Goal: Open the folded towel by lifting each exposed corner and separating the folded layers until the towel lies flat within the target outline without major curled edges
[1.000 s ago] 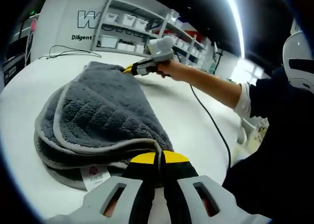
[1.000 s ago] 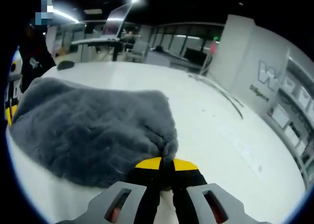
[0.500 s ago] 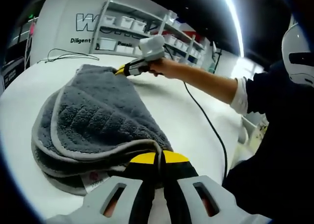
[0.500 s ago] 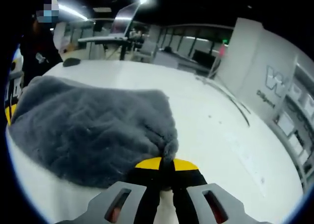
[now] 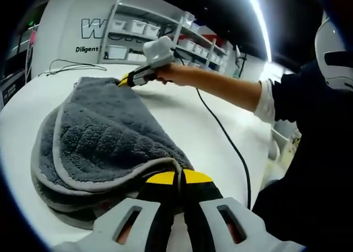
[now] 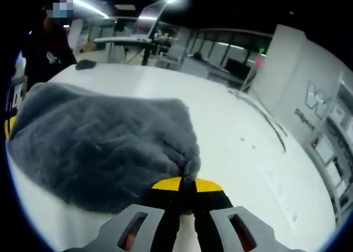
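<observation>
Two corners pinched: my left gripper (image 5: 177,181) is clamped on the near corner of the grey fluffy folded towel (image 5: 105,133) on the white table (image 5: 190,122); my right gripper (image 6: 186,184) clamps the far corner. Procedure: lift both evenly, pull apart w/ light tension, peel top layer off, lay flat.

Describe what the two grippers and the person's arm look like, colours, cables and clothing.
Each gripper has pale grey jaws with slot cut-outs and black fingers tipped in yellow: the left gripper and the right gripper. In the left gripper view, the right gripper has a pale grey body, and a black cable trails from it. The person wears a dark top with a white cuff.
</observation>
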Action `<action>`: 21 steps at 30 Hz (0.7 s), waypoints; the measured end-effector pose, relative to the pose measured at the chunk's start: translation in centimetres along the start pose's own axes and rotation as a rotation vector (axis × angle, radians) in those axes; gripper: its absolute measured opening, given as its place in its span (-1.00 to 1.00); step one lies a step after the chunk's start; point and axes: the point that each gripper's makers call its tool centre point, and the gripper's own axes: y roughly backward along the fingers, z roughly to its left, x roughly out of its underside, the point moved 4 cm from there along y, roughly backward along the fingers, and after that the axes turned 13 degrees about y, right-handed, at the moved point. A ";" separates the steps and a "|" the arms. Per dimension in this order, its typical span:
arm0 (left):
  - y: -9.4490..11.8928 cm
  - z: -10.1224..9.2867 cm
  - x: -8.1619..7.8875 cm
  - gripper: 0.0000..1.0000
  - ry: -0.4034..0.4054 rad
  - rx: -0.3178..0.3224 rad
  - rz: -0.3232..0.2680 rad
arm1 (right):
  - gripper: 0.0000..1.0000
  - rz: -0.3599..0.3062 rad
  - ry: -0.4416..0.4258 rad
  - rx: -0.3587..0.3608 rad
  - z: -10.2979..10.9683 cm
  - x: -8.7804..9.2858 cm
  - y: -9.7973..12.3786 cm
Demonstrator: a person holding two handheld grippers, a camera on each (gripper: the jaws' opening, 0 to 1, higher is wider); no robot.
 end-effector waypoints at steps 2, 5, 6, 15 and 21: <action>-0.2 -0.2 0.0 -0.95 -0.002 0.002 0.000 | -0.96 0.001 0.006 -0.003 -0.2 -0.1 -0.3; -0.4 -0.3 -0.1 -0.95 -0.004 0.010 0.000 | -0.96 0.005 0.015 -0.009 -0.2 -0.4 -0.6; -0.5 -0.4 -0.1 -0.95 -0.003 0.013 0.001 | -0.96 0.007 0.020 -0.010 -0.2 -0.5 -0.6; -1.1 -0.8 -0.1 -0.95 -0.014 0.030 0.003 | -0.96 0.014 0.041 -0.017 -0.3 -0.9 -1.2; -1.7 -1.4 -0.1 -0.95 -0.016 0.043 0.002 | -0.96 0.022 0.065 -0.023 -0.3 -1.2 -1.6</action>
